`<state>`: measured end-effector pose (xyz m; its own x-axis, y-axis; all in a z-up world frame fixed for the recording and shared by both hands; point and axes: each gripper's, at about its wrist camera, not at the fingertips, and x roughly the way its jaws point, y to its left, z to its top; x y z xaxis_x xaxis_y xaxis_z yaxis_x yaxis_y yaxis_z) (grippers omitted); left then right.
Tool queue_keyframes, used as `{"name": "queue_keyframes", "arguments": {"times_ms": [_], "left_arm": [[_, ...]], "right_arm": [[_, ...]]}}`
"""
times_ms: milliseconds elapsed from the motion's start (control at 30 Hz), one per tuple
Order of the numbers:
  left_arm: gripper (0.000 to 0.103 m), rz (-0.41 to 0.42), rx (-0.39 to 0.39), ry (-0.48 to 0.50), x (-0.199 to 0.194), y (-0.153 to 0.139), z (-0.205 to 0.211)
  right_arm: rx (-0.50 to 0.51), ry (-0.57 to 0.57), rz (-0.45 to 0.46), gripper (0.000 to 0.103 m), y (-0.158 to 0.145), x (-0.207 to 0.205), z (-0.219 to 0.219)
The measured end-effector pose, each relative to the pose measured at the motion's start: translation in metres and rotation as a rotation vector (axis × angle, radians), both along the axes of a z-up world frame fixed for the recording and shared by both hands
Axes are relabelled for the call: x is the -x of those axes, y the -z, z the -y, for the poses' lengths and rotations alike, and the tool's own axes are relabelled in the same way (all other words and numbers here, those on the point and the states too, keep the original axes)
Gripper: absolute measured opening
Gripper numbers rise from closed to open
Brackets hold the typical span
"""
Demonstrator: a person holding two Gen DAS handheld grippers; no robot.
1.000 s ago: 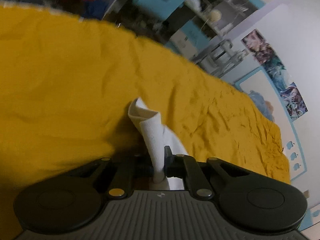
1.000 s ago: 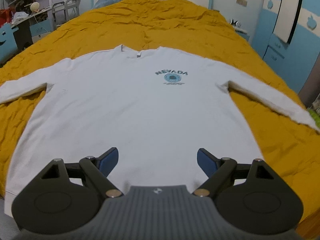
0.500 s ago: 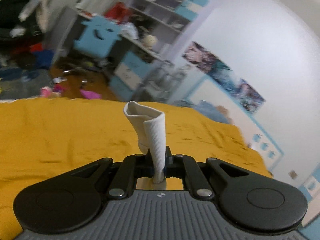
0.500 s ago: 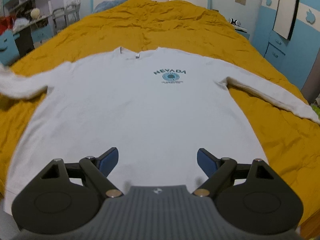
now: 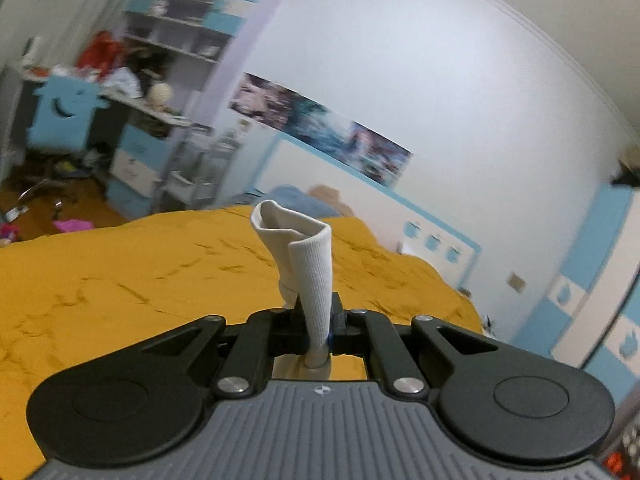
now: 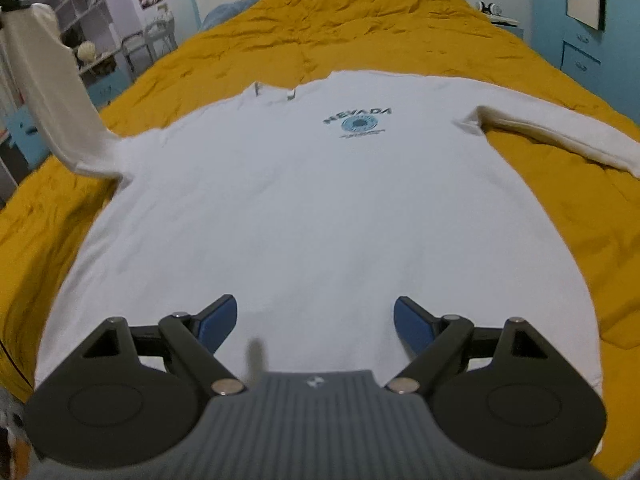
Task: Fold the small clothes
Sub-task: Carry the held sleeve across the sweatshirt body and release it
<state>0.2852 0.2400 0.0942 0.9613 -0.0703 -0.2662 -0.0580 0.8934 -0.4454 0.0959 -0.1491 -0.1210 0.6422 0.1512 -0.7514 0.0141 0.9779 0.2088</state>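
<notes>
Left tool [image 5: 318, 330] level, pinching sleeve cuff [image 5: 304, 248]

A child's bedroom: a bed [image 6: 360, 20] wearing a mustard cover, posters [image 5: 320, 136] hanging above, blue-and-white shelves [image 5: 188, 12] overflowing, toys lying on the floor [image 5: 60, 204].

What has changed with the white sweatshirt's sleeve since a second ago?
The left gripper, fingers shut on the ribbed sleeve cuff, lifted that sleeve off the mustard-yellow bedspread. The sweatshirt body stayed flat; the right gripper stayed open.
</notes>
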Motion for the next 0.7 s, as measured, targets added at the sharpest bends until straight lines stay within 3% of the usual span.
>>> {"name": "queue_keyframes", "arguments": {"times_ms": [233, 400, 467, 500, 533, 567, 600, 700], "left_arm": [[0.007, -0.035, -0.051, 0.136, -0.019, 0.016, 0.099], [0.008, -0.071, -0.032, 0.207, -0.036, 0.033, 0.171], [0.023, -0.056, -0.024, 0.235, -0.038, 0.042, 0.201], [0.064, -0.075, -0.040, 0.282, -0.041, 0.047, 0.217], [0.093, -0.129, -0.076, 0.375, -0.046, 0.051, 0.232], [0.090, -0.198, -0.114, 0.485, -0.049, 0.057, 0.247], [0.072, -0.210, -0.124, 0.532, -0.044, 0.061, 0.252], [0.082, -0.050, -0.168, 0.593, -0.009, 0.062, 0.253]], "right_arm": [[-0.101, 0.067, 0.006, 0.082, 0.003, 0.010, 0.030], [-0.144, 0.119, 0.009, 0.082, 0.002, 0.016, 0.050], [-0.144, 0.137, 0.015, 0.082, 0.001, 0.021, 0.057], [-0.140, 0.147, 0.013, 0.082, 0.001, 0.023, 0.060], [-0.138, 0.156, 0.008, 0.082, 0.003, 0.026, 0.064], [-0.139, 0.165, 0.001, 0.082, 0.004, 0.029, 0.067], [-0.142, 0.175, -0.007, 0.082, 0.006, 0.031, 0.070], [-0.152, 0.200, -0.014, 0.082, 0.007, 0.034, 0.077]]}}
